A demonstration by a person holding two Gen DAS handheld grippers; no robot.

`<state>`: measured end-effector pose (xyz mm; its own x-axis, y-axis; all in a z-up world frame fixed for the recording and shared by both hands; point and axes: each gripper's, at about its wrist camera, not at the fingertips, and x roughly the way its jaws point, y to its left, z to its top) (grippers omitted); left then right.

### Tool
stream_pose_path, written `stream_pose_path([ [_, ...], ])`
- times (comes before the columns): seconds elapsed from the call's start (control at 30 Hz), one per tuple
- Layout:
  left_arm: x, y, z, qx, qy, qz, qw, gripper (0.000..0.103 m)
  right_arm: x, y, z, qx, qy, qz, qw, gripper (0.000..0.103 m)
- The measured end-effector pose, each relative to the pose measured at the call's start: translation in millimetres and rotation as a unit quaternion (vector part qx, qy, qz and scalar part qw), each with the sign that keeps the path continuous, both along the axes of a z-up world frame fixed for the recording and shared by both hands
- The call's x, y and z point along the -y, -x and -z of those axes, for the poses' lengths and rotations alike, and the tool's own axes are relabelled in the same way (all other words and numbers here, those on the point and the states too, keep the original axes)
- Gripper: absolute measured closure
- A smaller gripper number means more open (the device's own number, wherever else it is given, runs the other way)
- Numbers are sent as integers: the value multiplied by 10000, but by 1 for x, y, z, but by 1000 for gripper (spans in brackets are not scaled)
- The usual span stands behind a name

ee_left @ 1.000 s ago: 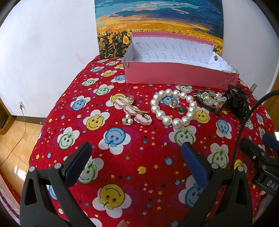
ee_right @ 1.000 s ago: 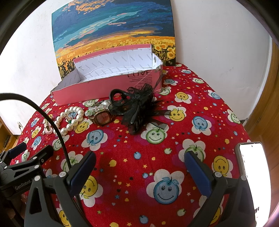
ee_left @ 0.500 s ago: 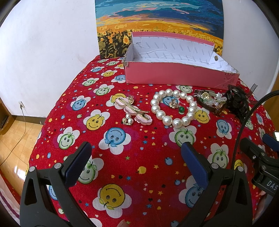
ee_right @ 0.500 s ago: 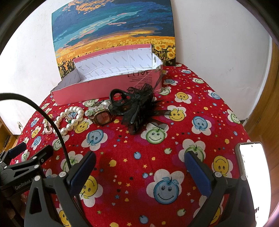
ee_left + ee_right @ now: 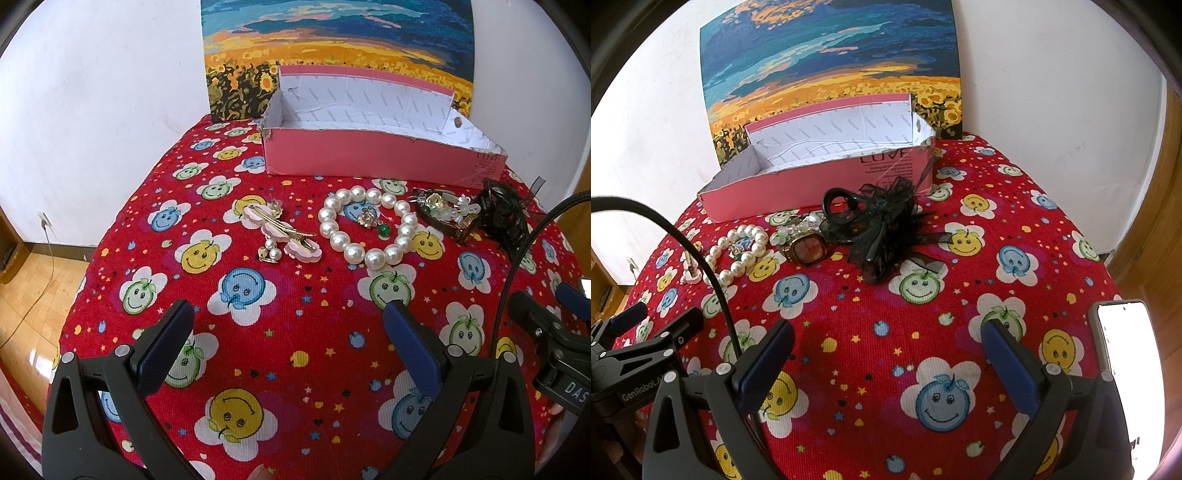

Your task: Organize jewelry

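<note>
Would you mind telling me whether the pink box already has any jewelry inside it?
Apparently empty: the pink box shows only its white lining in both views, though its front wall hides part of the floor.

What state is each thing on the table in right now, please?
Left gripper: open, empty.
Right gripper: open, empty.
Pink box: open-topped, nothing visible inside.
Pearl bracelet: flat on the cloth, outside the box.
Hair clip: lying flat, outside the box.
Watch: face up, beside the bracelet.
Black hair claw: on the cloth, outside the box.
Phone: screen lit.
</note>
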<state>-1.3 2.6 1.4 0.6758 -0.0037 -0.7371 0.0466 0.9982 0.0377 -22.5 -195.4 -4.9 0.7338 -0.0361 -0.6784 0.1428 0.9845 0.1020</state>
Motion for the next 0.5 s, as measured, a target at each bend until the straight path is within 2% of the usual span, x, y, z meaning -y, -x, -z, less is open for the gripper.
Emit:
stream_pose_path([
  [0.5,0,2,-1,10,114,52,9999,0,-2,-1,1,-52,-49,-46,10000,0],
])
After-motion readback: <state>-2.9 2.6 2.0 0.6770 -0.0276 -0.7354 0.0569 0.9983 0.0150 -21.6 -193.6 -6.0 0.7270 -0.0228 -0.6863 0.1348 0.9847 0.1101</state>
